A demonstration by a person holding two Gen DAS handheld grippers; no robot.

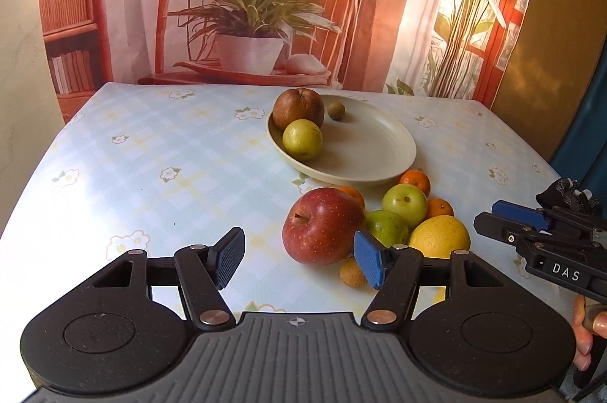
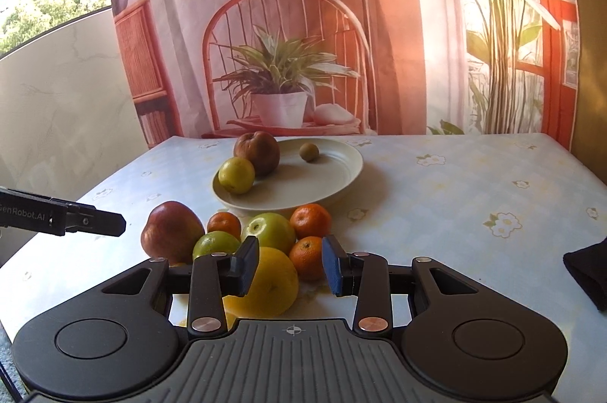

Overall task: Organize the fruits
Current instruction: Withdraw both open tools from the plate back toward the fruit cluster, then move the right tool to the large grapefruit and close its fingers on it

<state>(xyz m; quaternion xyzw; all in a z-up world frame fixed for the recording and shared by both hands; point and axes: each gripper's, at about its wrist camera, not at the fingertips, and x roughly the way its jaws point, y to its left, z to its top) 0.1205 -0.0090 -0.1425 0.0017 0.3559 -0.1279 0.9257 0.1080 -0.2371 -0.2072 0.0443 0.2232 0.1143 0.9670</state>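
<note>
Tablecloth (image 1: 151, 156); both jaws spread, empty; only left view: perhaps a longan (image 1: 351, 273).

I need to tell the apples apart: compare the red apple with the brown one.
The red apple lies on the tablecloth among the piled fruit; the brown apple sits on the plate. The red one looks glossy and bright, the brown one dull and darkened. Both are round, show a stem dimple, and neither is held.
</note>
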